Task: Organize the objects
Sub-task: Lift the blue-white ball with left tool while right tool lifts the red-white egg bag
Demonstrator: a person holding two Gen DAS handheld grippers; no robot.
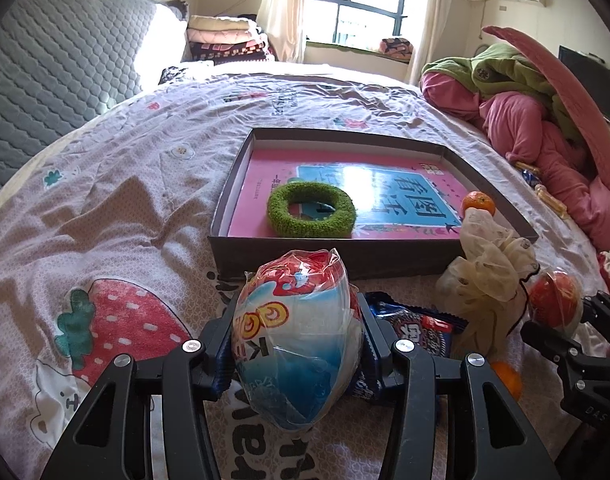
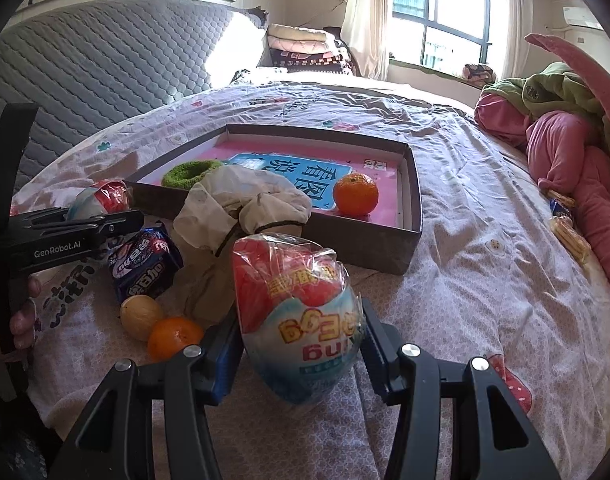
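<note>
**Right gripper clamped on a wrapped egg**

The right gripper [image 2: 301, 344] held a plastic-wrapped toy egg [image 2: 299, 320] between its pads, above the bedsheet [image 2: 485, 280]. Behind stood a shallow box [image 2: 413, 216] holding an orange [image 2: 355, 194] and a green ring [image 2: 187, 174].

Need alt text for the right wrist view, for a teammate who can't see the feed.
The right gripper is shut on a wrapped toy egg above a floral bedsheet. Beyond it a shallow box holds an orange and a green ring. To the left lie a cloth pouch, snack packet and loose fruit.
</note>
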